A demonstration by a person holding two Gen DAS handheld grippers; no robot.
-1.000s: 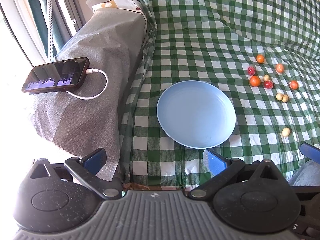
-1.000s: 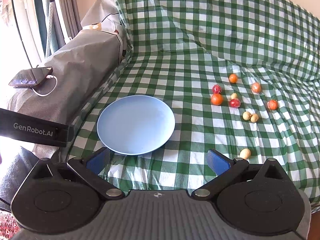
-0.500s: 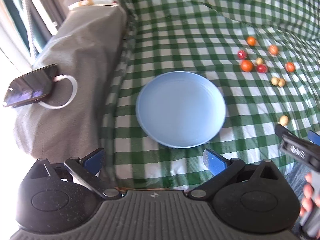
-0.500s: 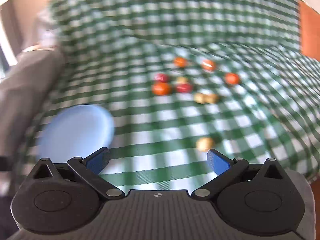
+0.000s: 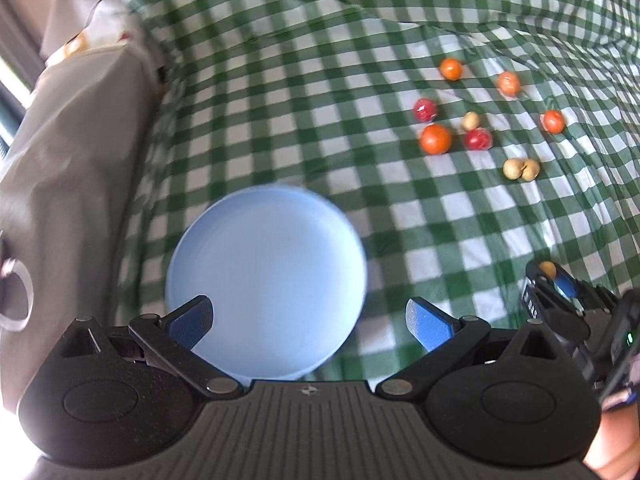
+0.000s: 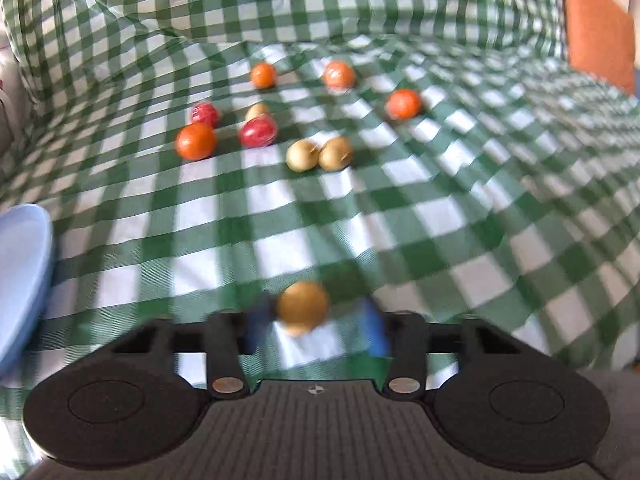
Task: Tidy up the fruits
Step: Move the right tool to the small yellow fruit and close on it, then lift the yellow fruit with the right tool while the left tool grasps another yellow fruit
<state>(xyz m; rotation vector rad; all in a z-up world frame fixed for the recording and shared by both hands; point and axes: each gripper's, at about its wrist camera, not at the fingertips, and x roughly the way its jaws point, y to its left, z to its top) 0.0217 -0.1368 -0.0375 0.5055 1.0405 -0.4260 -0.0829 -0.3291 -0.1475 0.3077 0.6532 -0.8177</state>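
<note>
The right gripper [image 6: 316, 330] has its jaws closed on a tan round fruit [image 6: 303, 306] low over the green-and-white checked cloth [image 6: 440, 220]. The left gripper [image 5: 308, 320] hangs with jaws apart above the empty blue plate [image 5: 266, 280]. Farther off lie scattered orange, red and tan fruits [image 6: 312, 120]. A grey-covered block [image 5: 68, 152] borders the cloth's left edge.

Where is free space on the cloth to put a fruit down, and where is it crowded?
The blue plate is bare. The checked cloth is free between plate and fruit cluster, and right of the tan pair. The cluster itself is crowded. The right gripper has a tan fruit between its fingers.
</note>
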